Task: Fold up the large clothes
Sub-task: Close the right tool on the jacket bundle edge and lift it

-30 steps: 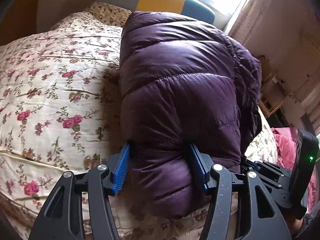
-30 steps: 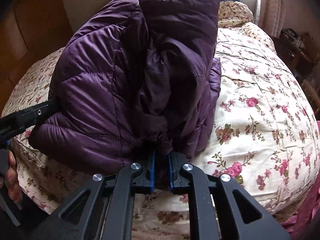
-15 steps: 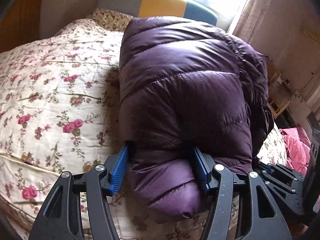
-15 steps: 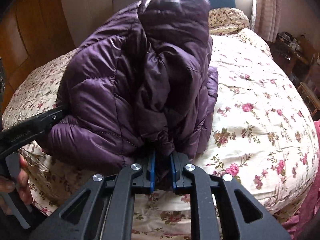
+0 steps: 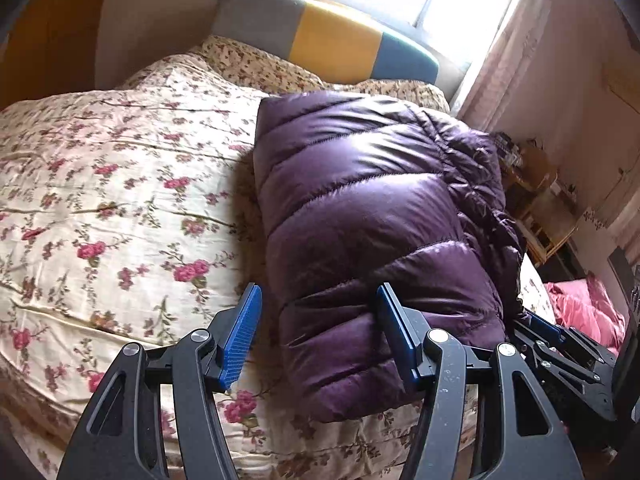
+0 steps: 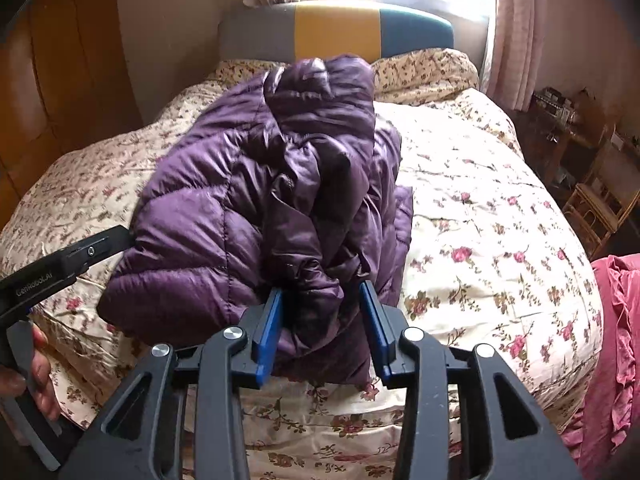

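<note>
Since a second ago both tools have drawn back and up from the purple jacket [image 5: 372,240], and the right tool [image 6: 320,328] has just been opening, its pads now parted around a bunched edge they had pinched shut. The left tool [image 5: 316,336] stands wide with the near end of the jacket between its pads, which no longer dent it. The jacket lies as a thick folded bundle on the flowered bed [image 5: 120,200], so the folding looks nearly or fully done, with at most tidying left.
</note>
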